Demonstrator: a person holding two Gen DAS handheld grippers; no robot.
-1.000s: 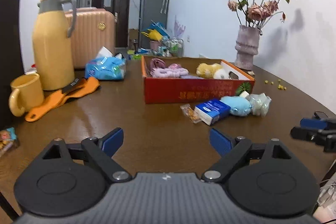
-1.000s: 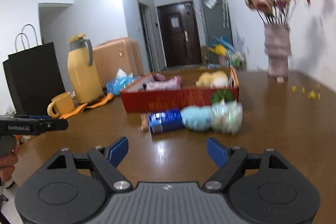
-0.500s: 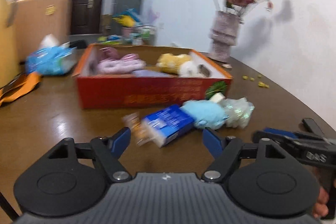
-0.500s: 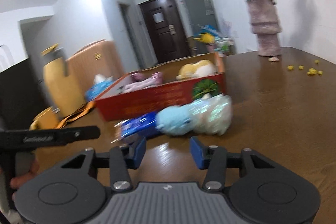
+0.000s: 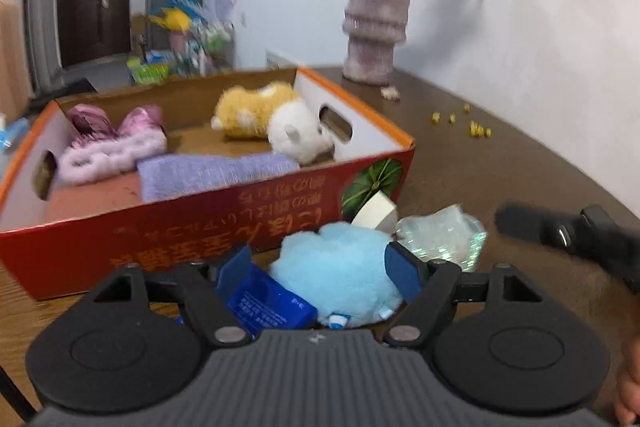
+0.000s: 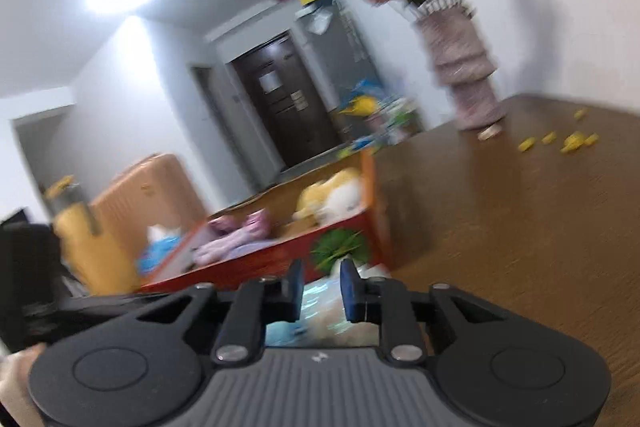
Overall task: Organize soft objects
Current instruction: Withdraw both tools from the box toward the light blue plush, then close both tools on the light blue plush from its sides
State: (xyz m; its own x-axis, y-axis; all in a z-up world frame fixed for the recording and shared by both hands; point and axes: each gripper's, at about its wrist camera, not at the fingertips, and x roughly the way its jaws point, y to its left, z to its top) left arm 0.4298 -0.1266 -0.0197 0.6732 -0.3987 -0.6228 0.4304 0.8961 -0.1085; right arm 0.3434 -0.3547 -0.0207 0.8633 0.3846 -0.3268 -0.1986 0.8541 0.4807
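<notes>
In the left wrist view my left gripper (image 5: 322, 269) is open, its jaws on either side of a light blue plush (image 5: 338, 273) and a blue packet (image 5: 264, 301) lying in front of the red cardboard box (image 5: 208, 223). The box holds a yellow-and-white plush (image 5: 272, 117), a pink furry item (image 5: 108, 151) and a purple cloth (image 5: 212, 173). A clear plastic bag (image 5: 440, 235) lies right of the blue plush. In the blurred right wrist view my right gripper (image 6: 322, 287) has narrowed jaws over the plastic bag (image 6: 320, 301); contact is unclear.
A white tape roll (image 5: 376, 215) leans against the box corner. A vase of dried flowers (image 5: 374, 27) stands at the back right of the brown table (image 5: 500, 171), with yellow bits (image 5: 464, 123) scattered nearby. An orange suitcase (image 6: 148, 199) stands behind.
Both grippers moved forward to the items in front of the box. The left jaws now straddle the blue plush. The right jaws have narrowed steadily.
</notes>
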